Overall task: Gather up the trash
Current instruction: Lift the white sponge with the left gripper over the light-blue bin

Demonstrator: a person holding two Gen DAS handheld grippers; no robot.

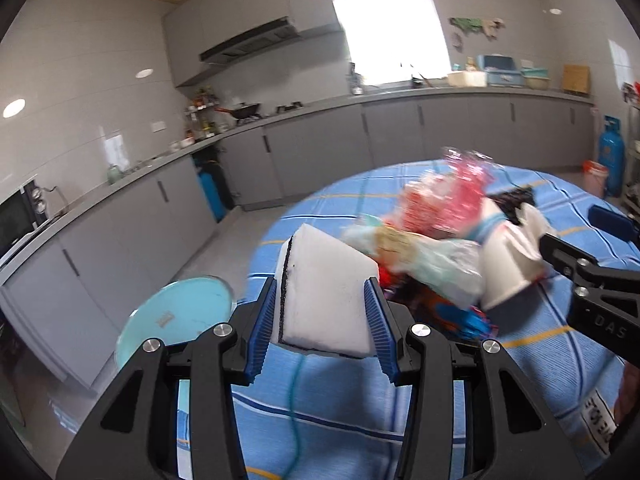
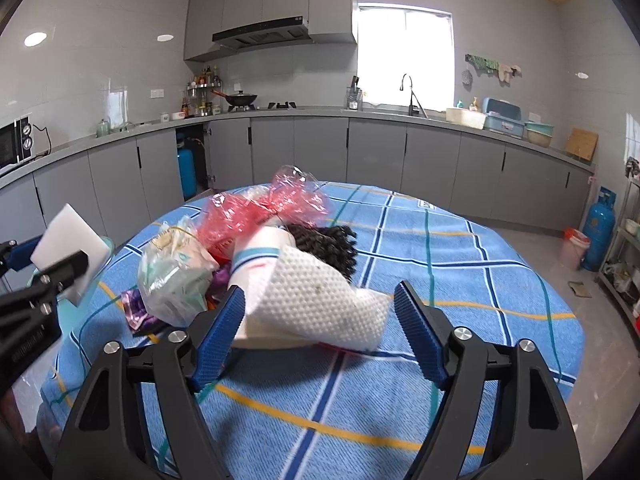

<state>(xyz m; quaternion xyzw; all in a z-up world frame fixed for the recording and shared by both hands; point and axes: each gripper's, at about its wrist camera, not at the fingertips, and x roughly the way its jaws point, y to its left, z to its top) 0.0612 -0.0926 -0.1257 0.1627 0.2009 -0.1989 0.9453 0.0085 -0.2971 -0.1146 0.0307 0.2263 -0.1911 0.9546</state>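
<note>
Two claws: left claw (image 1: 320, 312) grips sponge (image 1: 324, 296); pink wrapper (image 1: 460, 192) blurred

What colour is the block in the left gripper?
White, with a thin dark edge; the block shows best in the left wrist view.

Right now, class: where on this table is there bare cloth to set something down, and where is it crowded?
Bare tablecloth lies right of the paper towel, out to the table's edge, and in front of the right gripper. It is crowded on the left: the clear bag, pink cellophane and dark scrubber bunch together.
</note>
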